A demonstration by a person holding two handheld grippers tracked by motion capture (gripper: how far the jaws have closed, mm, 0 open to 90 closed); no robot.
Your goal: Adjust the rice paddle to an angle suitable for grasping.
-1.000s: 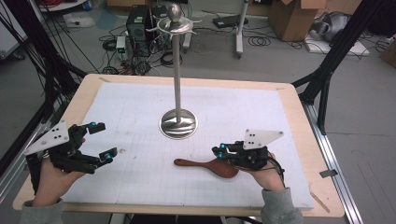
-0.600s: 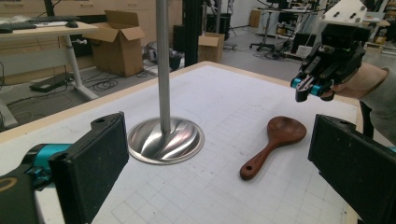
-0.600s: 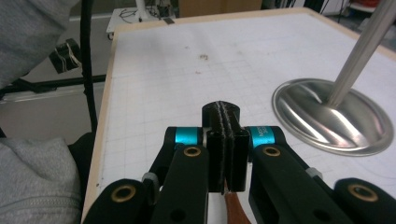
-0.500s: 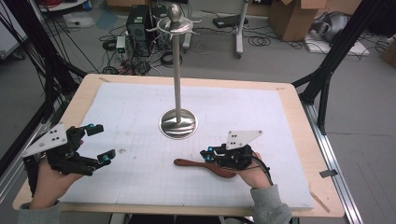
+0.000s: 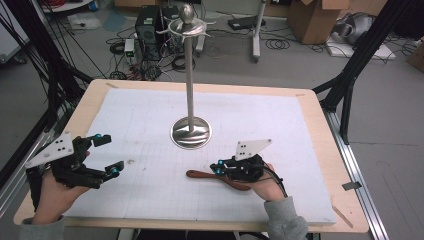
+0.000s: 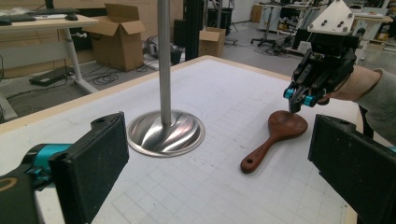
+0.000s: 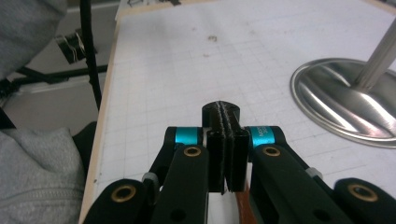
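While the dark wooden spoon [image 5: 216,178] lies flat on the white gridded mat [image 5: 150,120] at five o'clock of the tall steel stand [image 5: 190,131], the right gripper [image 5: 219,166], jaws pressed together, hovers over its bowl. The left gripper [image 5: 109,155] waits spread at eight o'clock. Nothing looks lifted yet.

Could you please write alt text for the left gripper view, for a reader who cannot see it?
A brown wooden spoon lies on a white gridded mat, with the right claw poised at its bowl. Left of it stands a metal stand with a round base. The left claw's two black pads frame the foreground, wide apart.
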